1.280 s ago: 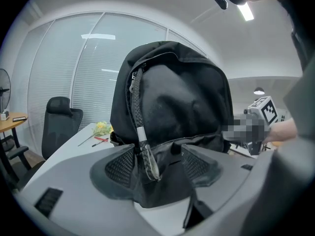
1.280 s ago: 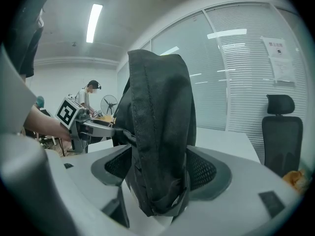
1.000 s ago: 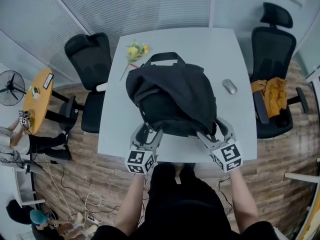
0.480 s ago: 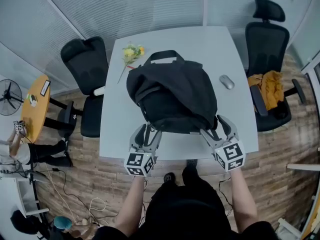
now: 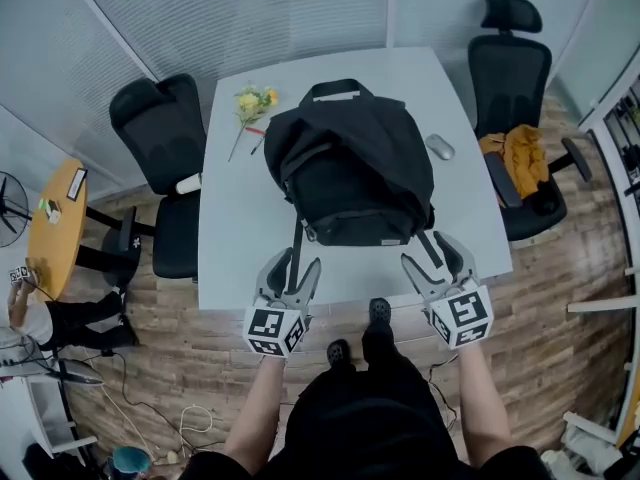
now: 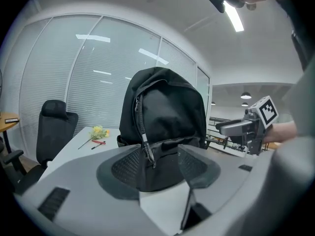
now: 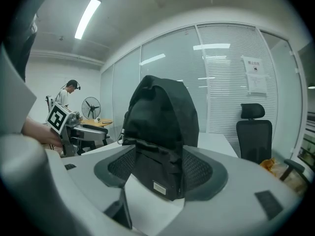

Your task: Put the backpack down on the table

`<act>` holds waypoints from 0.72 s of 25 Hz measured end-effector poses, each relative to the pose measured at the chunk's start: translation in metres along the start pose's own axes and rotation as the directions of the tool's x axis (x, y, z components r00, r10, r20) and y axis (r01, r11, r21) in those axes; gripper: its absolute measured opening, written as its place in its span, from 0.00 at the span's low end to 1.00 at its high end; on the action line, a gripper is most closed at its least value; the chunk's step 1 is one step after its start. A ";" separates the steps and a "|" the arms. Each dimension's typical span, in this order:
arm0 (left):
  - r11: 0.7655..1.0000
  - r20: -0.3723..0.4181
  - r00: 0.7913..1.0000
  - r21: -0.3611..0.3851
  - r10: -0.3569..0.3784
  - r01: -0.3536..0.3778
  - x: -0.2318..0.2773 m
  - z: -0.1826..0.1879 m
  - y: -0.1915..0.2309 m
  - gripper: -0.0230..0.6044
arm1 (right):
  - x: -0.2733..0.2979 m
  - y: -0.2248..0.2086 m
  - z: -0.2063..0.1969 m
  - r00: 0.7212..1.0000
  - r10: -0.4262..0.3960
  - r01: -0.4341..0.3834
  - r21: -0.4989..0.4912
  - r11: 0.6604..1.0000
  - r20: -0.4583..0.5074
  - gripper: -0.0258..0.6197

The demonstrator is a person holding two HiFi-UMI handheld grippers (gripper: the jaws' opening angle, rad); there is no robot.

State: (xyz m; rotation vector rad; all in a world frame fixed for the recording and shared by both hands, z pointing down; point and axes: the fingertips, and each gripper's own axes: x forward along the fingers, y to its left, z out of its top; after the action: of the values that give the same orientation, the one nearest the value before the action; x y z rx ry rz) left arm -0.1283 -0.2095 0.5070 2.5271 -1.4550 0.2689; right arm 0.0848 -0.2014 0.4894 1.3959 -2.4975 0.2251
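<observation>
Head view has the black backpack (image 5: 350, 168) resting on the white counter (image 5: 235, 238) in the middle of the frame, its handle toward the far edge and its base toward me. My left fingers (image 5: 270, 273) sit at the bag's lower left and my right fingers (image 5: 455, 260) at its lower right. Both pairs are over the counter's near edge, just short of the bag's base.

Both pairs stand wide apart, though they have just been closing a little. Neither pair grips anything. In the left gripper view and the right gripper view alike, the backpack stands upright beyond the tips and the dark pads press on nothing.

In the head view a dark strap (image 5: 297, 240) trails from the bag's base toward the gap of my left fingers. A second strap (image 5: 428, 248) does the same on the right. Whether either touches a finger I cannot tell.

A yellow flower (image 5: 250, 101) lies on the counter at the bag's upper left, and a grey mouse (image 5: 439, 147) lies just to its right. A black chair (image 5: 160, 128) stands at the left. Another chair (image 5: 510, 68) at the right carries an orange cloth (image 5: 515, 158).
</observation>
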 end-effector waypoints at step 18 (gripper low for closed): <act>0.988 0.039 0.988 0.049 -0.147 0.145 -0.100 0.007 -0.035 0.19 | -0.055 0.141 0.007 0.999 0.045 -0.045 0.024 0.999 0.025 0.30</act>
State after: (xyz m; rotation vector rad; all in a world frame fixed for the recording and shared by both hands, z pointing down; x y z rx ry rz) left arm -0.1470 -0.1116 0.4707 2.6756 -1.2829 0.2278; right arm -0.0092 -0.0843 0.4648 1.3611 -2.5562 0.2507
